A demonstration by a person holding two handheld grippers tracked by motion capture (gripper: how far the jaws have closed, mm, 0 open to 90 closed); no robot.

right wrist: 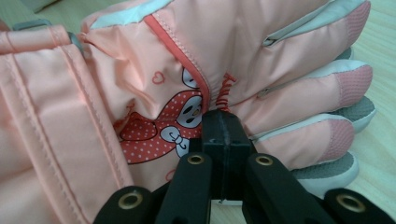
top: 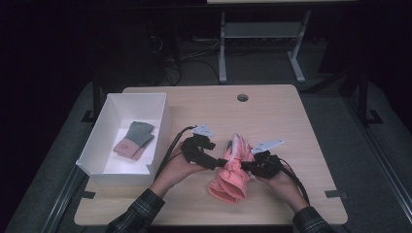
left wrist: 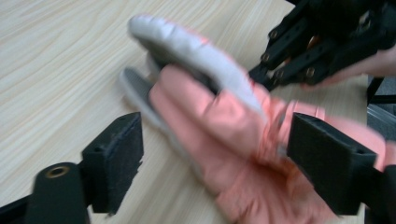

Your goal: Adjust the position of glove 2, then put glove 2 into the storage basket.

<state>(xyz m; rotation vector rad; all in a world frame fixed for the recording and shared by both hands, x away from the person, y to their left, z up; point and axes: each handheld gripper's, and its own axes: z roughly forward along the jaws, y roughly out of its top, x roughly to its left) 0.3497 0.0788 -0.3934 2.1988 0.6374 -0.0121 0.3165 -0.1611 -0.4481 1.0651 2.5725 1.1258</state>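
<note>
Handing over pink glove [top: 232, 170]: right gripper [top: 248, 166] clamped on fabric, left gripper [top: 217, 162] spread wide astride it, needing re-grip.

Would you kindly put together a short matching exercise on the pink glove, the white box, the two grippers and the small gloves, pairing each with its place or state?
Column one:
1. left gripper
2. right gripper
3. white box
4. small grey and pink gloves

Column two:
A. stands at the left edge of the table
B. jaws apart, on either side of the pink glove
C. lie inside the box
D. jaws shut on the pink glove's fabric

Pairs: 1-B, 2-D, 3-A, 4-C
</note>
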